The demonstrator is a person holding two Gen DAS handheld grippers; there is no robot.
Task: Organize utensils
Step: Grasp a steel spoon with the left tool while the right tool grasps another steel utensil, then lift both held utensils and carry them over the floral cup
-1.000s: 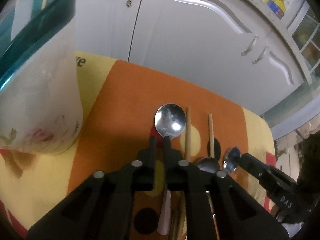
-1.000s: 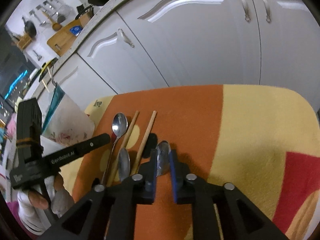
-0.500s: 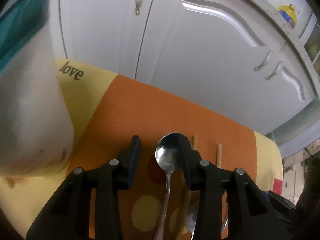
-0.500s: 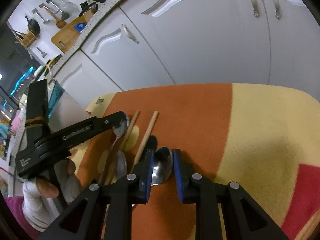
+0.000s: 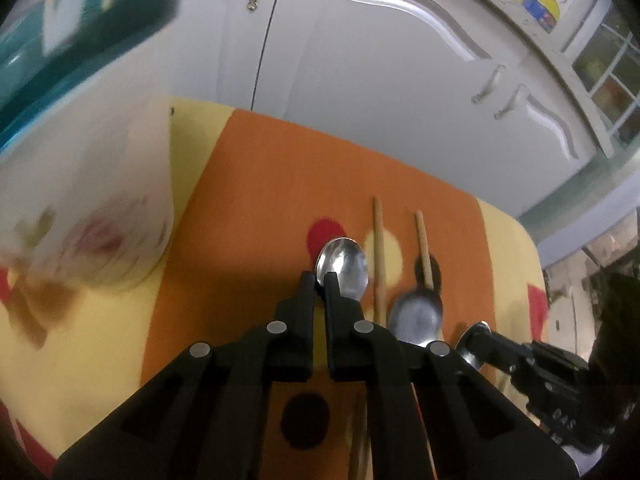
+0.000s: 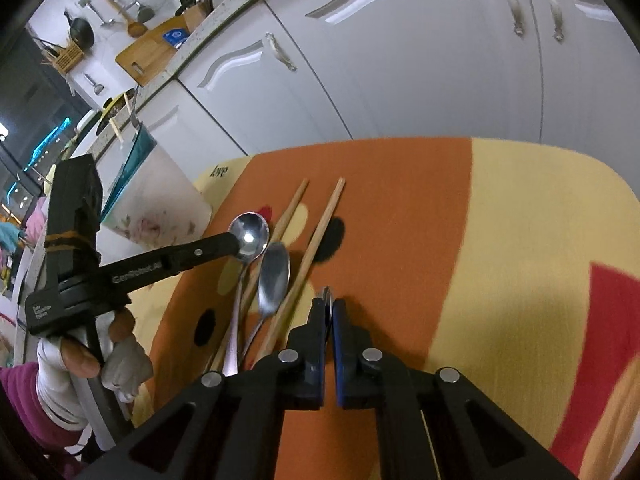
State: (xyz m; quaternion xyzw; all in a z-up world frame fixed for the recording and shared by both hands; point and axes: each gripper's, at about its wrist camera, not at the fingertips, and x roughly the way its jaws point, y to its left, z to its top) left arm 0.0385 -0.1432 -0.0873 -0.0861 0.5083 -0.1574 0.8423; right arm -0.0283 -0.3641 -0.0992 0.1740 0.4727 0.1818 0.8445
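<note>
Both sets of jaws have just been closing, each with a spoon between them. The left gripper (image 5: pixel 319 280) is now clamped on the near edge of the bowl of the large spoon (image 5: pixel 343 268); half a second ago those jaws stood wide on either side of that bowl. The right gripper (image 6: pixel 329 307) is now pinched on the small spoon (image 6: pixel 327 293), which is seen edge-on between the blue pads. Whether either spoon has been lifted clear of the cloth cannot be determined from these views.

Location of the remaining utensils: a third spoon (image 6: pixel 274 276) lies between the two wooden chopsticks (image 6: pixel 320 232), all on the orange band of the tablecloth (image 6: pixel 520 216). The translucent container (image 6: pixel 154 204) with a teal rim and floral print stands at the left edge of the cloth, well apart from the right gripper.

It is judged that two grasps have been secured at once, so that two spoons are probably ready for transfer, presumably to the container; one spoon and both chopsticks remain to be handled.

Legible writing: "love" is printed on the yellow corner of the tablecloth. "GenRobot.AI" is marked on the left gripper's finger in the right wrist view. A small label on that gripper's body is too fine to be read.
</note>
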